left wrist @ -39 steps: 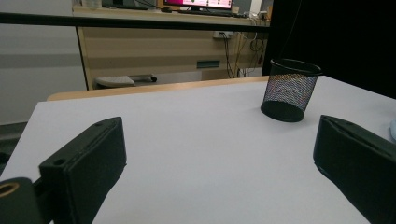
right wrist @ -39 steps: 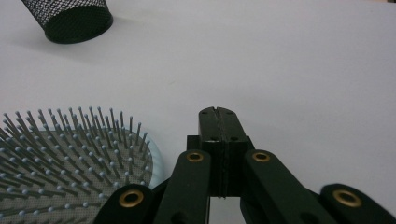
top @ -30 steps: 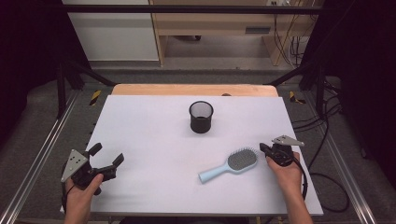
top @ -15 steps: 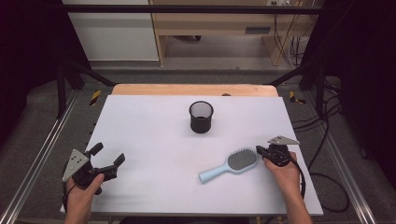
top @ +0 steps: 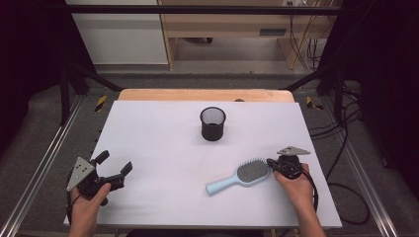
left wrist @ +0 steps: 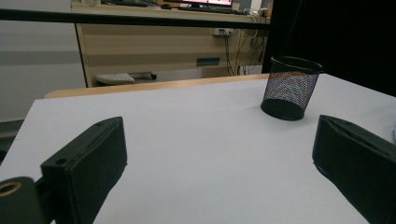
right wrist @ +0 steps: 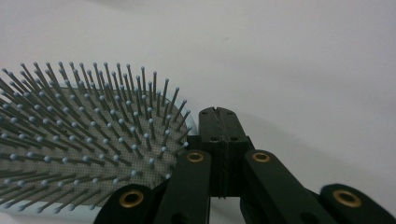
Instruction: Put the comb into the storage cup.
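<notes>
A pale blue hairbrush (top: 240, 176) lies bristles-up on the white table (top: 163, 133), toward my right near corner, its handle angled down to the left and its oval head pointing toward my right hand. My right gripper (top: 273, 165) sits at the edge of that head, jaws pressed flat together with nothing between them; in the right gripper view the hairbrush (right wrist: 88, 140) spreads its grey, blue-tipped bristles just to the left of the clenched right gripper (right wrist: 218, 119), which lies just beside the rim of the brush. Whether the jaws actually touch the rim I cannot tell.

Farther up the table, near its middle, a black mesh cup (top: 213, 123) stands upright, well apart from the brush.

At the near left corner, my left gripper (top: 113, 167) rests low over the table in my left hand (top: 88, 200), its jaws spread wide and holding nothing. The left gripper view looks between those two black pads at bare white tabletop, with the mesh cup (left wrist: 290, 87) standing beyond them to the right.

A wooden strip (top: 205, 95) borders the table's far edge.
</notes>
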A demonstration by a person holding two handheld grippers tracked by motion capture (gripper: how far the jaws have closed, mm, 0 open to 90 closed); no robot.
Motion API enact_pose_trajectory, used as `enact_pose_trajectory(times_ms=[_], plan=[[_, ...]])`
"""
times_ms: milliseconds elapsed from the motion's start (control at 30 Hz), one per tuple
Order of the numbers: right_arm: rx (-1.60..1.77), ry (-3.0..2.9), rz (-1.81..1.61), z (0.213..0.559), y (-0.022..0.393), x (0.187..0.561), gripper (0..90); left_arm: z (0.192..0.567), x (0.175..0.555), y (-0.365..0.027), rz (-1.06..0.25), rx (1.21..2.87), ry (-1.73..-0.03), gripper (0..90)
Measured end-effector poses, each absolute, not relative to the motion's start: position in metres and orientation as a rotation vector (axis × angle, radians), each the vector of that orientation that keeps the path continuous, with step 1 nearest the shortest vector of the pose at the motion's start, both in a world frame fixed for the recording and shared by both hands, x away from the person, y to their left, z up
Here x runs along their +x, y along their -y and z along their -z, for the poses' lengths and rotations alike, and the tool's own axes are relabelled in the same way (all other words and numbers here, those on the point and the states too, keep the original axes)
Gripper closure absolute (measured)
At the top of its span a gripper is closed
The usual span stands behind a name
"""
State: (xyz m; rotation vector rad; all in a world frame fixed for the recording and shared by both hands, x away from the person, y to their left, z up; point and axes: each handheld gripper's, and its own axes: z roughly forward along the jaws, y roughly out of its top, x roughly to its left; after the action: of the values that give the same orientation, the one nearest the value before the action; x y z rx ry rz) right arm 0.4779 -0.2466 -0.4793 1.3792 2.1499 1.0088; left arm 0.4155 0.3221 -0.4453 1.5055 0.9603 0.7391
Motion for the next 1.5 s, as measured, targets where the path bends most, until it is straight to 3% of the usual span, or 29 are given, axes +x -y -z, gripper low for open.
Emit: enact_pose_trajectory(times_ms=[667, 1500], plan=[[1.352, -2.217, -0.984, 0.476, 0.225, 0.460, 90.0, 0.445, 0.417, -0.321, -0.758, 1.524, -0.977, 3.4], [1.128, -2.390, -1.003, 0.471, 0.154, 0.441, 90.0, 0.450, 0.419, -0.318, -0.735, 1.583, -1.010, 4.0]])
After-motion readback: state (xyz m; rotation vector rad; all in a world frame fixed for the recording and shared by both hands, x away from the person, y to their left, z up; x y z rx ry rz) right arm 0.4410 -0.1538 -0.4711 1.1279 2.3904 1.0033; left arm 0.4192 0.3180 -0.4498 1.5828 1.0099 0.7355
